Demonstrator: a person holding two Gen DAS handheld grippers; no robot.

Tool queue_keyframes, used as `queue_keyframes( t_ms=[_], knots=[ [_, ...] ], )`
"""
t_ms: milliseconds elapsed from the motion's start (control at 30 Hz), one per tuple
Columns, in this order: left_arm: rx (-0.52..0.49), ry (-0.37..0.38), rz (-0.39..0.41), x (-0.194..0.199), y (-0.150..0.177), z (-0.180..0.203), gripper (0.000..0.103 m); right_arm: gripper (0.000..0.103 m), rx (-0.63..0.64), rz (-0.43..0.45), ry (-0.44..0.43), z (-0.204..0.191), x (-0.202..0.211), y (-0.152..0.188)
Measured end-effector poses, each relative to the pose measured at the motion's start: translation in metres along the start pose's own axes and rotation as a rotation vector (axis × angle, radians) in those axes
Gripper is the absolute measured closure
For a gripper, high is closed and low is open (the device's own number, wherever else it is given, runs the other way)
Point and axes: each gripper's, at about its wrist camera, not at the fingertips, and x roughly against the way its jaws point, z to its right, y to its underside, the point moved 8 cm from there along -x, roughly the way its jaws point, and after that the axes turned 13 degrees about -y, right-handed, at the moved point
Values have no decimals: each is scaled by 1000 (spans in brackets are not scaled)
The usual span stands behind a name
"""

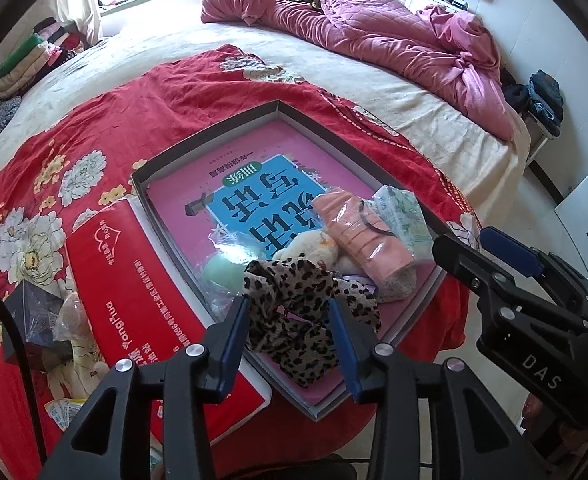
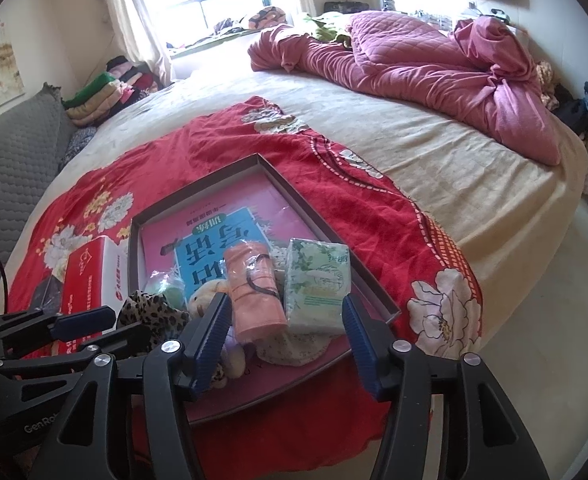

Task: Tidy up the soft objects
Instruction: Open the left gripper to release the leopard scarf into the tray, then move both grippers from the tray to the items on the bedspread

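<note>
A shallow grey box (image 1: 214,132) (image 2: 198,190) lies on a red floral cloth, with a pink-and-blue book inside. In its near end lie a leopard-print cloth (image 1: 294,312) (image 2: 150,312), a pink rolled towel in plastic (image 1: 362,236) (image 2: 254,288), a green tissue pack (image 1: 404,216) (image 2: 318,280), a beige plush toy (image 1: 314,246) (image 2: 204,300) and a mint-green soft item (image 1: 222,274) (image 2: 170,294). My left gripper (image 1: 290,340) is open, its fingers either side of the leopard cloth. My right gripper (image 2: 286,340) is open over the towel and tissue pack.
A red carton (image 1: 134,280) (image 2: 90,280) lies left of the box, with a dark box (image 1: 34,320) and wrappers beside it. A crumpled pink quilt (image 1: 374,28) (image 2: 414,52) lies at the far side of the bed. Folded clothes (image 2: 102,96) are stacked far left.
</note>
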Motion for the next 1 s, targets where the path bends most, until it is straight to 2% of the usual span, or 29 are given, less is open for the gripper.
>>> queue_keyframes(
  t_ms=[433,567,1000],
  knots=[
    [26,6,27,18,3,-7,52,36,28,7,5,-9,9,-2],
    [46,12,41,28,4,-14,46,33,40,14,7,-13,13,-4],
    [90,-7,79,56,11,-36,43,32,101,38,8,-34,28,-8]
  ],
)
